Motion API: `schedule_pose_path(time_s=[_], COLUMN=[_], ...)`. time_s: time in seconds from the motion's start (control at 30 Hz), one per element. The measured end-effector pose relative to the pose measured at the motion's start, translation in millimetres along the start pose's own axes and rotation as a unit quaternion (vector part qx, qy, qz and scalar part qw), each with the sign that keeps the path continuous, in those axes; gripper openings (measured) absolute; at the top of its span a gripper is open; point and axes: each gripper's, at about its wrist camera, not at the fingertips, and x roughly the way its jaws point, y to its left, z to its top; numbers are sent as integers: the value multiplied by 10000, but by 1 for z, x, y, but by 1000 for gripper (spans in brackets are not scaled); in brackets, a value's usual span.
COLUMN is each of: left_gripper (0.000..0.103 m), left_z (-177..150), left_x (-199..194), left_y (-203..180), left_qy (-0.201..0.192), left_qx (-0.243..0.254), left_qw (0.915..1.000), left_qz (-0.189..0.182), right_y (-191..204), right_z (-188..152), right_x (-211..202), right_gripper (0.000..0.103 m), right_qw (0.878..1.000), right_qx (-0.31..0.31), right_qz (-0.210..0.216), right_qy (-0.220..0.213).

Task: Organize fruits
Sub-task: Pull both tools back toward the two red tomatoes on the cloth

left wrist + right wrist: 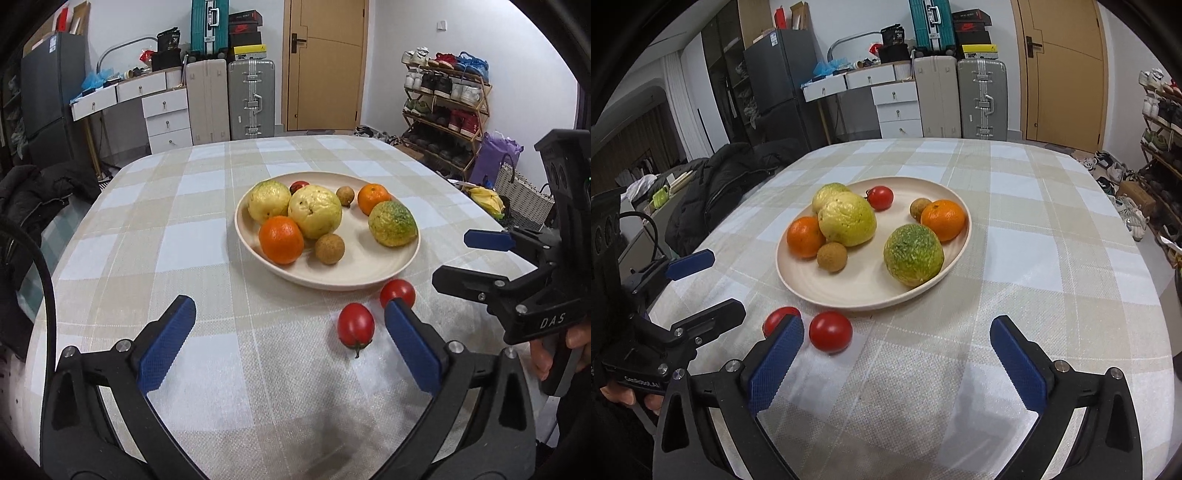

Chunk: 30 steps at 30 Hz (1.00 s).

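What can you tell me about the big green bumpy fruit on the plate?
The green bumpy fruit is round, with rough, pitted skin, mottled green over yellow; it may be a guava. It is whole and sits inside the cream plate, near the rim on the side closest to the right gripper. From the right wrist view it seems to sit just in front of an orange, though contact is unclear. It stands apart from the other fruit heap. No gripper touches it.

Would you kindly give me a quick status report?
Both claws, left and right, open, empty. Two tomatoes on the cloth beside the plate. Nothing blocking.
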Motion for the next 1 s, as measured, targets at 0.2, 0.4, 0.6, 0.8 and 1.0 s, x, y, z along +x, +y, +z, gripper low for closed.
schedule_pose_path(time_s=[0.2, 0.4, 0.6, 0.8, 1.0], left_gripper=[102, 102, 102, 102, 102], left_z=[-1, -1, 0, 0, 0], left_x=[1, 3, 6, 8, 9], left_y=[0, 4, 11, 13, 17], left_qy=[28, 49, 106, 125, 144], left_qx=[19, -37, -165, -177, -214], left_qw=[10000, 10000, 9998, 9997, 9996], left_qz=[-1, 35, 34, 68, 100], right_y=[9, 16, 15, 22, 32], right_z=[-4, -8, -9, -8, -8], right_x=[10, 23, 29, 38, 44], right_gripper=[103, 103, 103, 103, 102], right_qw=[9998, 9988, 9981, 9967, 9948], right_qx=[-125, -233, -183, -251, -480], right_qz=[28, -133, -142, -220, -387], right_qy=[178, 419, 572, 741, 814])
